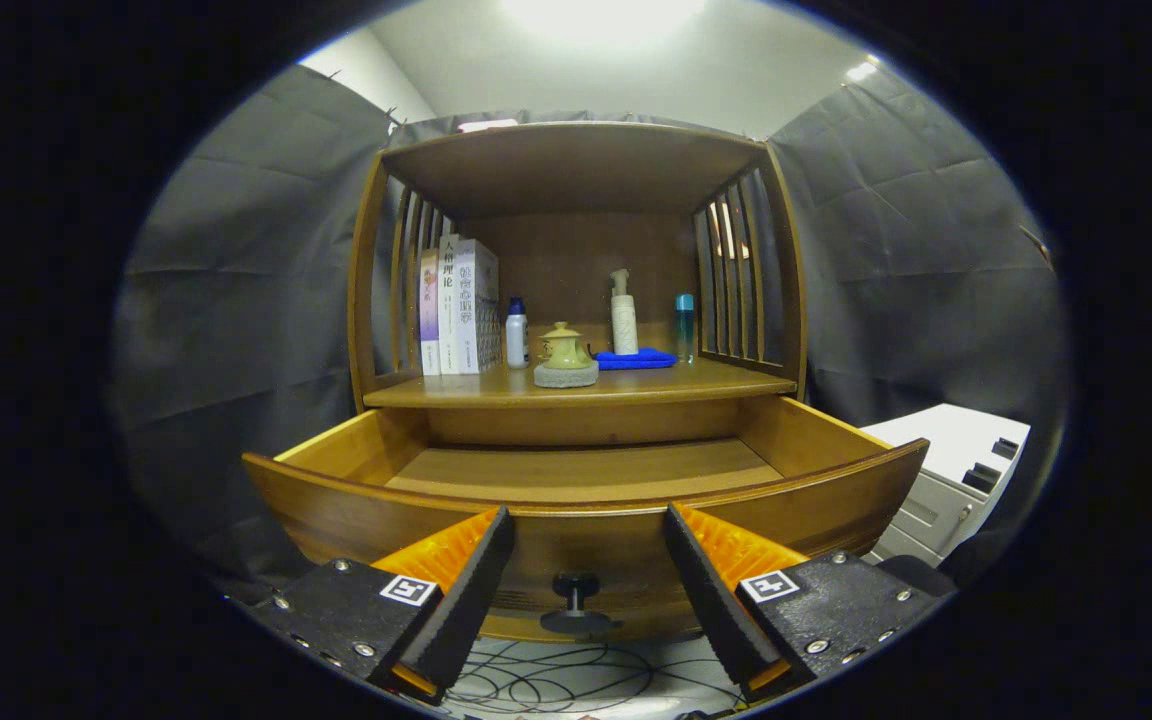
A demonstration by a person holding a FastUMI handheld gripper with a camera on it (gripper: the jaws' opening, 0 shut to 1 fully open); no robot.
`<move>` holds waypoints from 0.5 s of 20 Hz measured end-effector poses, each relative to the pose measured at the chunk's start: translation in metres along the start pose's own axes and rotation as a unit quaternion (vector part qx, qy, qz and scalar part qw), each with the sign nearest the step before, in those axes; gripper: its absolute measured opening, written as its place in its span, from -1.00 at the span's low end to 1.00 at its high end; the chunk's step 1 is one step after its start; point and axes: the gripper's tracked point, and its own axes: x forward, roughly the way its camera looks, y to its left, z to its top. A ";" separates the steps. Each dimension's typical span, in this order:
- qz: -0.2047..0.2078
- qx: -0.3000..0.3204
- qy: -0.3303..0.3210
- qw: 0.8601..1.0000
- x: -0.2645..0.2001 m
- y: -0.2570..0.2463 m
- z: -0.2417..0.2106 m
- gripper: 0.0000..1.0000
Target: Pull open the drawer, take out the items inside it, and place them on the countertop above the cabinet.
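At the middle left of the frame, three upright books (458, 308) stand at the left end of the worktop (496, 388), against the slatted side of the wooden cabinet (576, 165). Just right of them is a small white bottle with a blue cap (516, 334). Next comes a yellow lidded ceramic pot (565, 347) sitting on a round grey stone base (566, 376) near the worktop's front edge. Behind and to the right, a white pump bottle (623, 314) stands on a folded blue cloth (636, 359), and a slim teal bottle (684, 326) stands by the right slats.

Below the worktop, in the centre of the frame, the drawer (576, 470) is pulled out, and the visible part of its floor is bare wood. Its dark round knob (575, 587) sits on the curved front, between the fingers at bottom centre.

The tongs (586, 575) are spread wide, holding nothing, one finger on each side of the knob and apart from it.

At the lower right, beside the drawer, stands a white cabinet (946, 470)
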 end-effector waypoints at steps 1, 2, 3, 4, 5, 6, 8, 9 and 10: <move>0.001 -0.001 0.000 1.000 0.000 -0.001 0.000 0.89; 0.002 -0.001 -0.001 1.000 0.000 -0.001 0.000 0.89; 0.003 -0.003 0.000 1.000 0.001 -0.002 0.000 0.89; 0.004 -0.003 0.001 1.000 0.001 -0.003 0.001 0.89; 0.006 0.000 0.002 1.000 0.003 -0.004 0.001 0.89; 0.008 0.003 0.001 1.000 0.005 -0.004 0.002 0.89; 0.015 0.013 0.000 1.000 0.011 -0.006 0.004 0.89; 0.017 0.015 -0.001 1.000 0.015 -0.007 0.005 0.93; 0.019 0.014 -0.002 1.000 0.019 -0.008 0.005 0.94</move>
